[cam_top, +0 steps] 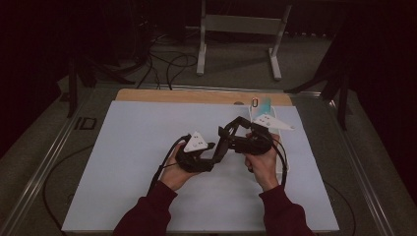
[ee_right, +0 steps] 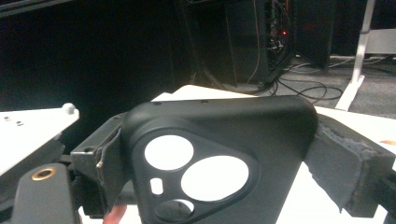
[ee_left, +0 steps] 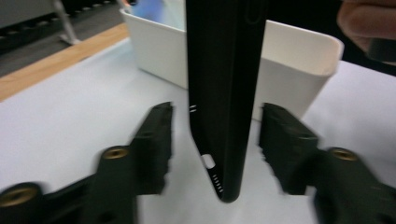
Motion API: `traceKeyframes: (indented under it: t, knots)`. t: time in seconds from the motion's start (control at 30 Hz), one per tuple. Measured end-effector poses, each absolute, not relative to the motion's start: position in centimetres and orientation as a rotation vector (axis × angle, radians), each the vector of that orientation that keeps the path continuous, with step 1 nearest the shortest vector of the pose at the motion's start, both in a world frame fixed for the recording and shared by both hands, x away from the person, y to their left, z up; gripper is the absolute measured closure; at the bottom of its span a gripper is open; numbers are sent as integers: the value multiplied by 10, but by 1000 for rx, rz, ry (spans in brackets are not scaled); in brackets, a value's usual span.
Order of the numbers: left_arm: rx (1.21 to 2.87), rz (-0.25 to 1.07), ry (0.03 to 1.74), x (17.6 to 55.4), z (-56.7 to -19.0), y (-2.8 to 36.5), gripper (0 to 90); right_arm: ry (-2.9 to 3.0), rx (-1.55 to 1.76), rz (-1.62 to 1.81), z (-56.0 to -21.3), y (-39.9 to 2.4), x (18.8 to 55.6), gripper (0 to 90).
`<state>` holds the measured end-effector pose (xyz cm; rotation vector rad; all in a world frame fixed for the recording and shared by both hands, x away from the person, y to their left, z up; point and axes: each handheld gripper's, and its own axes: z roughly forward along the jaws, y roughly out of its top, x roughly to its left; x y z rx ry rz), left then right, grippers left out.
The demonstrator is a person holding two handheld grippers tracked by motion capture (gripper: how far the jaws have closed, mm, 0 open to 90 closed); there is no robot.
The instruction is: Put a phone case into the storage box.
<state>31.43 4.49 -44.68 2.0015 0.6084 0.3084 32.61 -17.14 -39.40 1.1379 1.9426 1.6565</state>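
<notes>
A black phone case (ee_right: 219, 163) hangs above the middle of the white table (cam_top: 123, 162), held between the two grippers. The right gripper (ee_right: 219, 158) clamps it from both sides, its pads pressed on the case's edges near the camera cutouts. The left gripper (ee_left: 215, 140) has its jaws part open, the case's lower edge standing between them without touching either pad. A white bin (ee_left: 299, 70) stands just behind, at the table's far right.
</notes>
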Motion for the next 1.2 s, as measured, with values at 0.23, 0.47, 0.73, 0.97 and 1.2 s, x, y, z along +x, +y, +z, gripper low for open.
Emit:
traceKeyframes:
  t: [0.23, 0.47, 0.73, 0.97, 1.2]
  knots:
    - [1990, 426, 699, 312, -444, 54, 162, 1936, 1139, 1649, -392, -172, 329, 140]
    - [1973, 477, 755, 314, -443, 72, 0, 1926, 1136, 1632, -389, -174, 334, 140]
    - [1963, 548, 820, 313, -444, 93, 0, 1915, 1136, 1619, -387, -175, 340, 140]
    - [1962, 592, 862, 309, -446, 110, 0, 1897, 1140, 1613, -385, -178, 345, 141]
    - [1943, 643, 906, 303, -450, 132, 0, 1876, 1157, 1599, -384, -183, 353, 141]
